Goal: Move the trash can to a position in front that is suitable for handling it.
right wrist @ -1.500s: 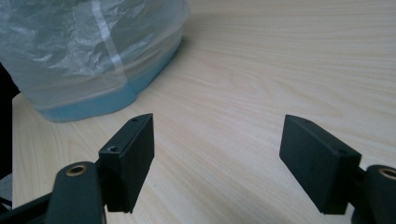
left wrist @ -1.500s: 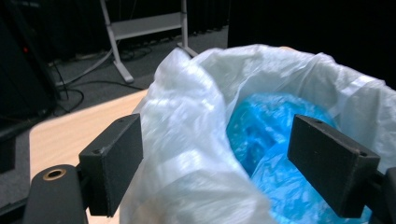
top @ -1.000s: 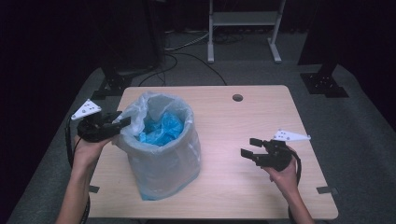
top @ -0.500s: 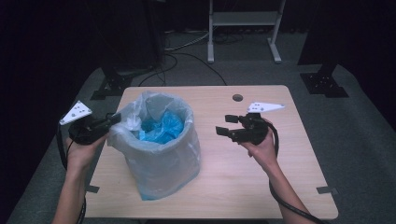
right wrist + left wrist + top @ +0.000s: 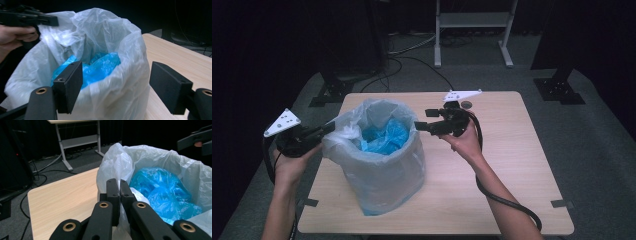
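Plastic, thin and white, is what the left gripper has pinched between its closed jaws: a fold of the liner bag at its left rim, pulled outward over the table edge. In the left gripper view the two black jaws meet tight on the film, and the left hand holds the tool off the table's left side.

The bag itself stands upright on the left half of the wooden table, its mouth wide, with crumpled blue plastic lying inside (a second bag or sheet, I cannot tell which).

Just beside the bag's right rim hovers the right gripper, held by the right hand; its jaws are spread wide, gripping nothing. In the right gripper view the rim sits between the two pads, untouched as far as shows. Its cable trails along the forearm.
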{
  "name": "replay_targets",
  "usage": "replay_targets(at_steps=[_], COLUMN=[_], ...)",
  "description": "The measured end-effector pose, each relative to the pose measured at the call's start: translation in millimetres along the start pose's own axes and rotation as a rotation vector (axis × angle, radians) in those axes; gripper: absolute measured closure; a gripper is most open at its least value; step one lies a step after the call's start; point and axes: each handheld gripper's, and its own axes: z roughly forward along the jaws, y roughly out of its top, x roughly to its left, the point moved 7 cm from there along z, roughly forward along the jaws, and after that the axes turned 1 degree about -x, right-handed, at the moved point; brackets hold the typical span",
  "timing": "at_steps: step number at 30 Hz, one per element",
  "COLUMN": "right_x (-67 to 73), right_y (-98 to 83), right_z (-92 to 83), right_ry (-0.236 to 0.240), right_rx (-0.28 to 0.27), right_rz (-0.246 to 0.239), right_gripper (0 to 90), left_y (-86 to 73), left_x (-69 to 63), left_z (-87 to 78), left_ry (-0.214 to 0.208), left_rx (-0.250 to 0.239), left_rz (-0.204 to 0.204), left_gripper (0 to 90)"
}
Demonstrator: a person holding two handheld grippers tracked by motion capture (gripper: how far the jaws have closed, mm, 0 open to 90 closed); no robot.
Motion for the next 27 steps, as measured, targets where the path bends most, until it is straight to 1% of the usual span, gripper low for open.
replay_targets(at_steps=[2, 3, 6, 7, 8, 9, 10, 11, 13, 14, 15, 16, 17, 19, 20, 21, 22, 25, 26, 27], right_x=[-0.2, -1.3, -4.2, -4.2, -6.1, -6.9, -6.9, -8.5, -8.9, -9.6, -10.0, -10.5, -10.5, -10.3, -10.4, -10.0, -10.0, -10.1, -10.4, -10.1], right_y=[2.5, 3.5, 2.9, 2.9, 1.4, 0.5, 0.5, -0.9, -1.2, -1.7, -1.7, -1.4, -1.4, 0.1, 1.3, 4.2, 4.2, 8.8, 11.9, 13.5], right_z=[7.6, 14.8, 25.2, 25.2, 31.6, 34.4, 34.4, 38.9, 40.2, 42.8, 43.4, 43.8, 43.8, 44.3, 44.3, 44.5, 44.5, 43.2, 42.3, 42.1], right_ry=[-0.012, -0.023, -0.039, -0.039, -0.046, -0.049, -0.049, -0.060, -0.061, -0.074, -0.084, -0.094, -0.094, -0.100, -0.117, -0.150, -0.150, -0.192, -0.215, -0.225], right_rx=[0.015, 0.029, 0.046, 0.046, 0.059, 0.067, 0.067, 0.077, 0.079, 0.087, 0.089, 0.088, 0.088, 0.083, 0.081, 0.079, 0.079, 0.076, 0.067, 0.064], right_rz=[-0.003, 0.003, 0.011, 0.011, 0.014, 0.015, 0.015, 0.016, 0.015, 0.016, 0.014, 0.012, 0.012, 0.017, 0.011, -0.006, -0.006, -0.019, -0.026, -0.028], right_gripper=[25.6, 25.6, 26.1, 26.1, 29.4, 29.8, 29.8, 34.1, 35.9, 41.0, 43.9, 47.0, 47.0, 54.3, 56.5, 61.6, 61.6, 69.9, 75.0, 77.5], left_y=[0.8, 1.7, 3.0, 3.0, 3.3, 3.2, 3.2, 2.7, 1.8, 1.4, 1.0, 0.8, 0.8, 1.3, 1.5, 2.0, 2.8, 5.6, 6.7, 8.6], left_x=[0.8, 1.6, 3.2, 3.2, 3.8, 5.8, 5.8, 7.6, 10.3, 11.4, 12.4, 13.1, 13.7, 14.2, 14.4, 14.4, 14.3, 14.5, 14.4, 13.6], left_z=[-2.7, -5.1, -7.8, -7.8, -8.5, -9.9, -9.9, -10.9, -12.5, -13.3, -14.2, -15.1, -16.0, -17.3, -17.9, -18.6, -19.2, -21.1, -21.3, -21.6], left_ry=[0.002, 0.003, -0.008, -0.008, -0.011, -0.015, -0.015, -0.013, -0.013, -0.012, -0.011, -0.010, -0.009, -0.006, -0.005, -0.005, -0.005, -0.004, -0.005, -0.007], left_rx=[-0.005, -0.012, -0.030, -0.030, -0.037, -0.046, -0.046, -0.050, -0.056, -0.057, -0.060, -0.062, -0.065, -0.072, -0.072, -0.072, -0.076, -0.085, -0.089, -0.091], left_rz=[-0.001, -0.005, -0.021, -0.021, -0.028, -0.038, -0.038, -0.043, -0.055, -0.056, -0.060, -0.062, -0.063, -0.066, -0.067, -0.065, -0.065, -0.068, -0.068, -0.068], left_gripper=[89.6, 89.6, 89.6, 89.6, 89.6, 89.6, 89.6, 89.7, 89.7, 89.7, 89.7, 89.7, 89.7, 89.7, 89.7, 89.6, 89.6, 89.6, 89.7, 89.6])
